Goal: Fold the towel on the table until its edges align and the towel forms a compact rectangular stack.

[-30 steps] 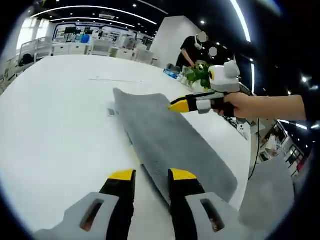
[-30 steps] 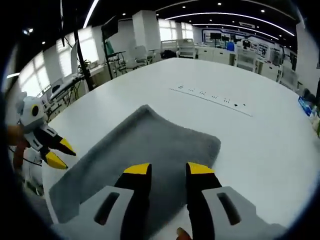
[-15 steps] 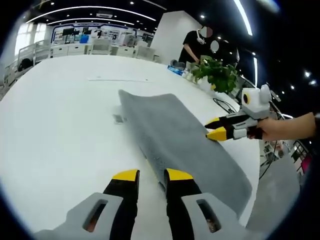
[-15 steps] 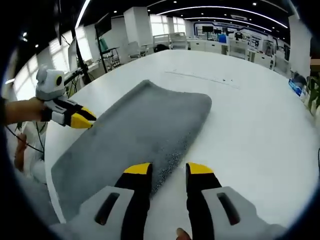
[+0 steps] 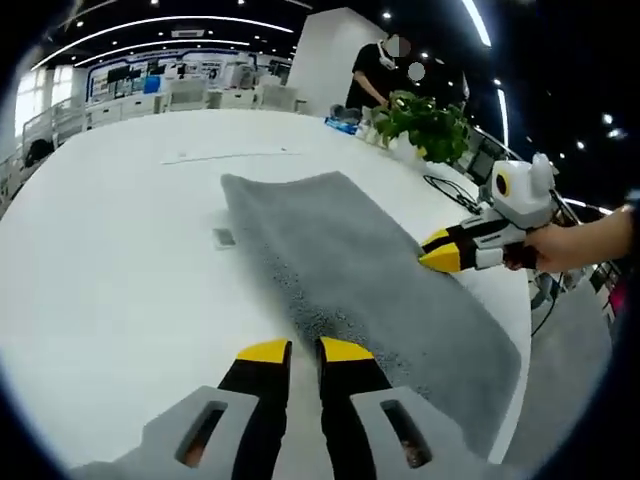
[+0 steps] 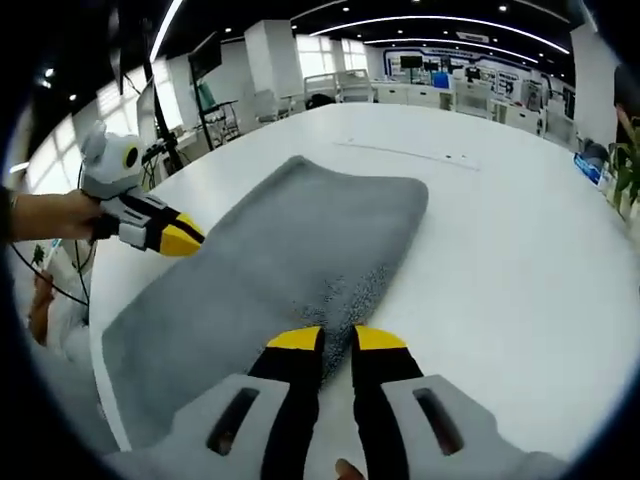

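Left gripper [image 5: 305, 351]: the two yellow-tipped jaws stand nearly together, with a narrow gap between the tips. The tips sit at the near long edge of the grey towel [image 5: 350, 265]. Whether a fold of cloth lies between them cannot be told. In the right gripper view this same gripper [image 6: 183, 238] enters from the left, held by a hand [image 6: 55, 215], its yellow tips at the towel's opposite long edge.

Right gripper [image 6: 337, 338]: the jaws are likewise drawn close, a slim gap remaining. The tips rest at the towel's [image 6: 290, 260] near long edge, where the pile looks slightly ruffled. A grip on the cloth cannot be confirmed. In the left gripper view this gripper [image 5: 440, 251] comes in from the right, held by a hand [image 5: 560, 248], tips touching or just over the towel's far long edge.

Towel: lies flat on the white table [image 5: 110, 260], stretched as a long strip running away from both cameras. One end reaches the table's near rim. The two grippers stand on opposite long edges, roughly across from one another.

Surroundings: a small printed mark [image 5: 224, 237] lies on the table just beside the towel. A potted green plant [image 5: 425, 122] stands beyond the table's far rim, near a person in dark clothing [image 5: 372, 75]. Ceiling light strips [image 6: 440, 18] run overhead.
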`<action>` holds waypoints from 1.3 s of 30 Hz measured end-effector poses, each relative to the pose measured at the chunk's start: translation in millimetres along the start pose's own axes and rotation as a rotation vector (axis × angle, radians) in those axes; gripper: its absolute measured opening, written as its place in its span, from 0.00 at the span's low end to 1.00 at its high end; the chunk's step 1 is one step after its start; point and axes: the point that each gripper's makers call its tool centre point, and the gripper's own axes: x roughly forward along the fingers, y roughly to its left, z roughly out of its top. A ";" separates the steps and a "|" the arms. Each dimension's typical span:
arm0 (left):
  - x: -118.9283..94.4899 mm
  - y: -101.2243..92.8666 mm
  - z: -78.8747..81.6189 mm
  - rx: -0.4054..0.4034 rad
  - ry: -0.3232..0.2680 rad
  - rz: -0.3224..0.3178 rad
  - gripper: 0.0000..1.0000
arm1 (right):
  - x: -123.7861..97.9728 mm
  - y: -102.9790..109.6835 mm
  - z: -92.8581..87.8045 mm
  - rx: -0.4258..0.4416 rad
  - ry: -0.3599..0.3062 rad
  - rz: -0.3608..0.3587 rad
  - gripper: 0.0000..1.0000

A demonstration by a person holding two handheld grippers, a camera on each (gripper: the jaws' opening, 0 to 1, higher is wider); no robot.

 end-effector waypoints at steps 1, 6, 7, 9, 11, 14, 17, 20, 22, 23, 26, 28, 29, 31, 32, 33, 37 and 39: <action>0.0 0.5 0.0 -0.005 -0.001 0.001 0.08 | 0.4 -0.6 -0.4 0.013 -0.009 0.012 0.08; 2.1 -0.1 1.7 -0.025 0.010 0.020 0.07 | -1.0 -2.8 -2.1 0.077 -0.031 0.043 0.05; 3.1 -2.9 1.8 -0.038 0.006 0.010 0.05 | -1.0 -1.8 -1.7 0.065 -0.030 0.045 0.05; 4.0 -2.2 2.1 -0.056 -0.002 0.023 0.05 | -1.4 -1.6 -1.7 0.047 -0.022 0.045 0.05; 5.1 -3.3 3.0 -0.068 -0.009 0.039 0.04 | -2.5 -2.2 -2.0 0.046 -0.016 0.042 0.04; 8.5 -8.6 4.8 -0.036 -0.009 0.063 0.03 | -7.2 -6.5 -4.5 -0.082 0.015 0.012 0.04; 12.3 -17.4 6.0 -0.032 -0.011 0.062 0.03 | -14.5 -8.5 -9.4 -0.128 0.033 -0.014 0.04; 17.3 -26.7 6.8 -0.065 -0.016 0.053 0.03 | -23.0 -18.3 -15.9 -0.108 0.023 -0.017 0.04; 19.6 -34.7 6.4 -0.058 -0.015 0.051 0.03 | -27.5 -21.9 -19.2 -0.107 0.021 -0.022 0.04; 20.7 -38.8 6.0 -0.053 -0.013 0.049 0.03 | -31.0 -24.8 -21.7 -0.112 0.021 -0.032 0.04; 24.2 -51.5 4.4 -0.042 -0.015 0.043 0.03 | -40.1 -31.2 -27.8 -0.120 0.020 -0.048 0.04; 26.1 -59.0 3.1 -0.019 -0.026 0.059 0.03 | -45.2 -34.7 -31.4 -0.104 0.016 -0.048 0.04; 27.0 -65.9 1.4 -0.017 -0.031 0.062 0.03 | -49.2 -36.6 -34.2 -0.097 0.016 -0.052 0.04; 28.2 -74.0 0.1 -0.013 -0.037 0.065 0.02 | -54.9 -40.7 -38.2 -0.077 0.017 -0.060 0.04; 29.0 -79.3 -0.7 -0.011 -0.040 0.067 0.02 | -59.0 -43.3 -42.0 -0.026 0.018 -0.069 0.04; 29.6 -82.9 -1.2 -0.012 -0.040 0.066 0.02 | -61.6 -45.2 -43.7 -0.037 0.019 -0.069 0.04; 31.6 -95.4 -4.1 -0.024 -0.042 0.061 0.02 | -71.1 -49.7 -51.1 -0.052 0.019 -0.064 0.04; 32.0 -96.8 -3.8 -0.031 -0.041 0.066 0.02 | -72.0 -51.0 -52.1 -0.044 0.014 -0.057 0.04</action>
